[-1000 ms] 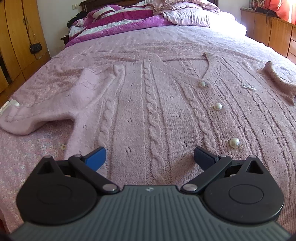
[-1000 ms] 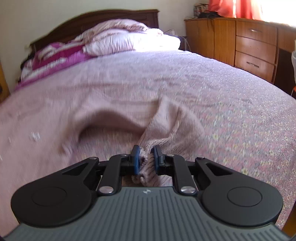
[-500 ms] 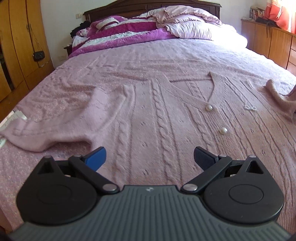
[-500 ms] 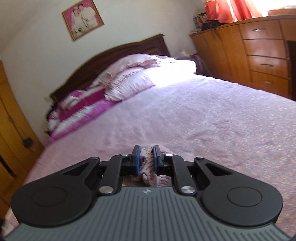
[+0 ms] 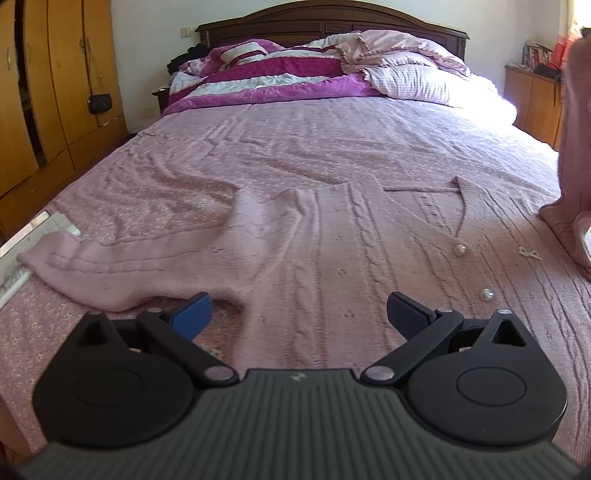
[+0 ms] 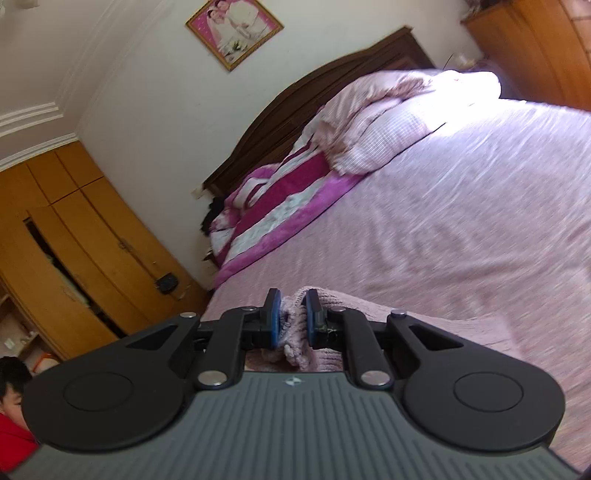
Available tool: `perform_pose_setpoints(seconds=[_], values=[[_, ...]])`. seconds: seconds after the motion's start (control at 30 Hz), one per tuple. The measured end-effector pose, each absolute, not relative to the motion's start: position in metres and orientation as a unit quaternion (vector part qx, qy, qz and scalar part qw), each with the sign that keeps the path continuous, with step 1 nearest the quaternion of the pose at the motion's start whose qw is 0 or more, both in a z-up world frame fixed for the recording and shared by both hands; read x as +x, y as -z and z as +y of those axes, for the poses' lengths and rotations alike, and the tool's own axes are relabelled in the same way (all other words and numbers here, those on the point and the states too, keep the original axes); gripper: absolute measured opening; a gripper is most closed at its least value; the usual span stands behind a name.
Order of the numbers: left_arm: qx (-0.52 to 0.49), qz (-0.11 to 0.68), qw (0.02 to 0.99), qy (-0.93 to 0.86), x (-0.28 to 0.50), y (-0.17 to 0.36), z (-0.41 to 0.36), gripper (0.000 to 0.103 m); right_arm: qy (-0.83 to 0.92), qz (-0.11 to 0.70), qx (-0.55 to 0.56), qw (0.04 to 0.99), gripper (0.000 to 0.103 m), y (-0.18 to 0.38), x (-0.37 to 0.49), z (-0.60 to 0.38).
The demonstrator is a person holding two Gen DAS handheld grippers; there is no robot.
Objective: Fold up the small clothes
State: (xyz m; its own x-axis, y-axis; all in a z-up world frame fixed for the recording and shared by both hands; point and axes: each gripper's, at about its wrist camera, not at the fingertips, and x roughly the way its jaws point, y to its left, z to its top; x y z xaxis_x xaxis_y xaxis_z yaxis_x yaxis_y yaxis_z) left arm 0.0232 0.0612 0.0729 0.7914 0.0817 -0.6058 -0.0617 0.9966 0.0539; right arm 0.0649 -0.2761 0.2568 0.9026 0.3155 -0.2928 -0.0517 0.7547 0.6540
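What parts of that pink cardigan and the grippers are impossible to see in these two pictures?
- Left wrist view: the cardigan's hem is hidden behind the left gripper.
- Left wrist view: the lifted sleeve is cut off by the right edge.
- Right wrist view: the right gripper and its body cover most of the pinched sleeve; the bedspread is motion-blurred.

A dark wooden headboard stands against a pale wall bearing a framed picture. Orange-brown wardrobes line one side, a wooden dresser the other. Bright daylight falls across the bed near the pillows.
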Motion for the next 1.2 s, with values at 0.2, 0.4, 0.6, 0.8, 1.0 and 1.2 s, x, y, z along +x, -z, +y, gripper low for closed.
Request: perform_pose_setpoints(seconds=[0.2, 0.4, 0.6, 0.8, 1.0, 1.2], values=[[0.000, 0.319, 0.946, -0.055, 0.021, -0.072, 0.084, 0.103, -0.156, 0.238, 0.342, 0.896, 0.015, -0.229, 0.086, -0.200], [-0.007, 0.325, 0.944, -0.062, 0.024, -0.067, 0.098, 0.103, -0.181, 0.308, 0.331, 0.873, 0.015, -0.174, 0.118, -0.138], [0.003, 0.322, 0.945, -0.061, 0.027, -0.064, 0.103, 0.103, -0.176, 0.360, 0.329, 0.855, 0.015, -0.113, 0.146, -0.105], [-0.003, 0.319, 0.946, -0.053, 0.032, -0.064, 0.104, 0.103, -0.170, 0.383, 0.339, 0.843, 0.031, -0.088, 0.164, -0.098], [-0.013, 0.319, 0.947, -0.038, 0.039, -0.066, 0.099, 0.103, -0.159, 0.365, 0.317, 0.861, 0.054, -0.088, 0.154, -0.121], [-0.040, 0.322, 0.946, -0.005, 0.055, -0.067, 0.094, 0.103, -0.123, 0.362, 0.247, 0.890, 0.057, -0.085, 0.117, -0.163]])
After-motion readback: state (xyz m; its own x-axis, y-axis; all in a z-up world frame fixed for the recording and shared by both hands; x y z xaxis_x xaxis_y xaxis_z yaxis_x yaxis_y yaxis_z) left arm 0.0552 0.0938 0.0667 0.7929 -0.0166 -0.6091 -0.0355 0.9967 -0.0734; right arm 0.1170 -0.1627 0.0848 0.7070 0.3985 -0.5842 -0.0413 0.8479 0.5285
